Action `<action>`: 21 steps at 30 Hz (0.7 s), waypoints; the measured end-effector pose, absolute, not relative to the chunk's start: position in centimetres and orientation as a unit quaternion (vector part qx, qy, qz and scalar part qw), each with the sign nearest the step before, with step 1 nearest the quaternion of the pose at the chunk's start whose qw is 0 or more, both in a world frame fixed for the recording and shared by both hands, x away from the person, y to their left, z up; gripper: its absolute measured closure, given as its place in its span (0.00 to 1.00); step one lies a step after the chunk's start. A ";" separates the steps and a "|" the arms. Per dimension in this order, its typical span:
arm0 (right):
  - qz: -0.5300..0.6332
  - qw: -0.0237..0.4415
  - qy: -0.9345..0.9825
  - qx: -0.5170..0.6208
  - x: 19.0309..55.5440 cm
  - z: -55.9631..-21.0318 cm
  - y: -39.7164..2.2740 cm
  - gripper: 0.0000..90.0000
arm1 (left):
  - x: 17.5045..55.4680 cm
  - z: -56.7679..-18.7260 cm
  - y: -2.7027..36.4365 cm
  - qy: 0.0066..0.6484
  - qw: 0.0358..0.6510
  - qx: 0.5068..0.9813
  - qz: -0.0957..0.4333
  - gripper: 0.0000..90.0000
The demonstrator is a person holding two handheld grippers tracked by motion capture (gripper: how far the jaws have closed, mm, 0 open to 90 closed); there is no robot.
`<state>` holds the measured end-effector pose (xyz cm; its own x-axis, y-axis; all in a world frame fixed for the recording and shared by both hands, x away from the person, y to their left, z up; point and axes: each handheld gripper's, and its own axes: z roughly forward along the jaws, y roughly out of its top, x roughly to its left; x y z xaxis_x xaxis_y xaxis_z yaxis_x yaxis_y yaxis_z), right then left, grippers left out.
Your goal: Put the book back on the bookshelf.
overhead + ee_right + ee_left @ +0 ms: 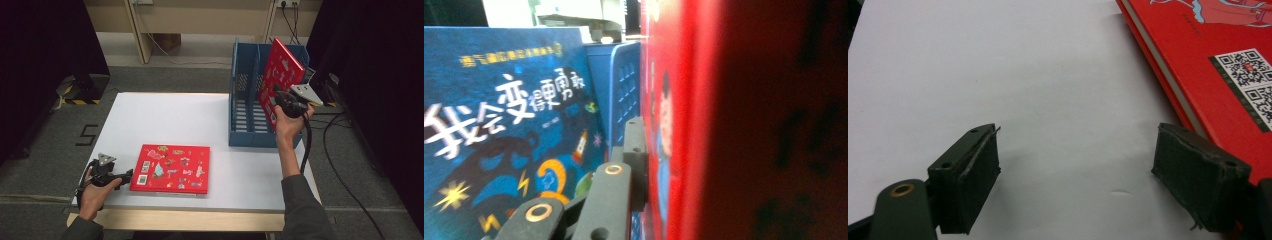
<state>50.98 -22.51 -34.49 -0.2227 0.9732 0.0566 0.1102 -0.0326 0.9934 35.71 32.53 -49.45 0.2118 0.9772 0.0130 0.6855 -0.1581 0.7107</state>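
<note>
A red picture book (170, 168) lies flat near the table's front edge. My left gripper (129, 176) rests just off its left side, open, with bare table between the pads (965, 182) and the book's edge (1218, 65) beside the right pad. A second red book (281, 75) stands tilted over the blue file rack (245, 107) at the back right. My right gripper (278, 97) is shut on its lower edge. In the right gripper view that red book (684, 125) fills the right side, with one jaw against its cover and the other hidden behind it.
A blue book with white lettering (509, 125) stands in the rack to the left of a blue divider wall (624, 85). The white table (165, 120) is bare between the flat book and the rack. Cables trail on the floor to the right.
</note>
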 end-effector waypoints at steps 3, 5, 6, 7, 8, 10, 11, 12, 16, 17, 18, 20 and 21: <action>0.534 0.402 0.568 0.480 51.6 -34.6 -22.3 0.88 | 35.8 -49.5 32.5 0.579 0.298 0.717 0.248 0.20; 0.529 0.403 0.568 0.484 52.5 -34.8 -21.7 0.88 | 35.7 -49.4 32.5 0.578 0.297 0.719 0.247 0.20; 0.529 0.402 0.568 0.486 52.9 -35.0 -21.5 0.88 | 35.7 -49.4 32.6 0.578 0.297 0.719 0.246 0.20; 0.526 0.403 0.568 0.488 53.2 -35.2 -21.3 0.88 | 35.7 -49.4 32.6 0.578 0.296 0.720 0.246 0.20; 0.525 0.402 0.567 0.490 53.4 -35.3 -21.1 0.88 | 35.7 -49.4 32.5 0.578 0.296 0.719 0.246 0.20; 0.520 0.402 0.566 0.496 53.9 -35.7 -20.6 0.88 | 35.7 -49.4 32.5 0.577 0.299 0.719 0.246 0.20; 0.518 0.403 0.568 0.496 54.2 -35.9 -20.4 0.88 | 35.7 -49.4 32.5 0.577 0.299 0.719 0.247 0.20; 0.520 0.402 0.566 0.498 54.4 -36.1 -20.2 0.88 | 35.7 -49.4 32.5 0.578 0.298 0.719 0.246 0.20; 0.506 0.402 0.573 0.504 55.2 -36.8 -19.4 0.88 | 35.7 -49.4 32.5 0.577 0.300 0.719 0.246 0.20; 0.505 0.403 0.573 0.504 55.5 -36.9 -19.3 0.88 | 35.7 -49.4 32.5 0.577 0.299 0.719 0.246 0.20; 0.502 0.403 0.574 0.507 55.7 -37.1 -19.3 0.88 | 35.7 -49.4 32.5 0.577 0.298 0.719 0.246 0.20; 0.499 0.402 0.573 0.511 56.1 -37.2 -19.1 0.88 | 35.7 -49.4 32.4 0.578 0.299 0.718 0.246 0.20; 0.497 0.401 0.573 0.514 56.3 -37.3 -18.9 0.88 | 35.7 -49.4 32.5 0.577 0.299 0.719 0.245 0.20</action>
<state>56.29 -18.94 -37.32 -0.1505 0.9873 0.0508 0.1913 -0.0214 0.9813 35.67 32.46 -49.38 0.2132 0.9770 0.0083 0.6837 -0.1553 0.7131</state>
